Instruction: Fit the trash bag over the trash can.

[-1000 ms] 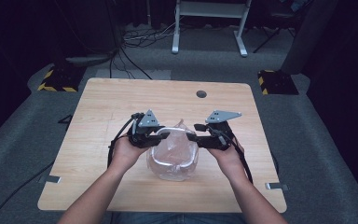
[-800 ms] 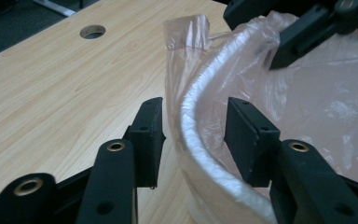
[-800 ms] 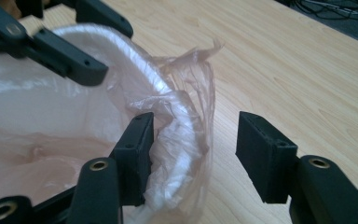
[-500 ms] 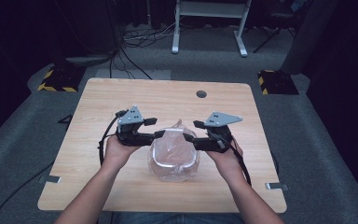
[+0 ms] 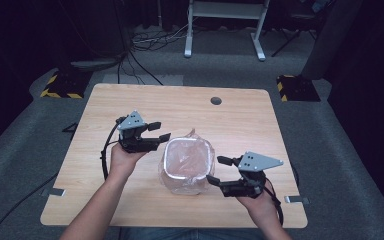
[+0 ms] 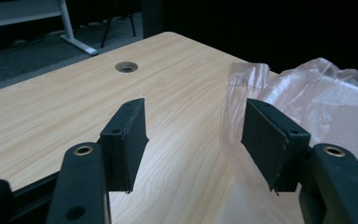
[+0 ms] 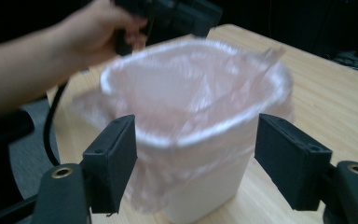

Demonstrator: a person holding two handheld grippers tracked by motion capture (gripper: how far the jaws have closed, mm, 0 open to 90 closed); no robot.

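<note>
Both grippers, left (image 5: 161, 131) and right (image 5: 216, 170), have drawn back from the bag-lined bin (image 5: 187, 165), fingers just opened, nothing between them.

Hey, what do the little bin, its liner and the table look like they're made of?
Bin: seemingly white plastic, smooth, matte walls. Liner: thin translucent pinkish plastic film, crinkled and folded over the rim. Table: light wood-look top with visible grain; whether solid wood or laminate is unclear.
</note>
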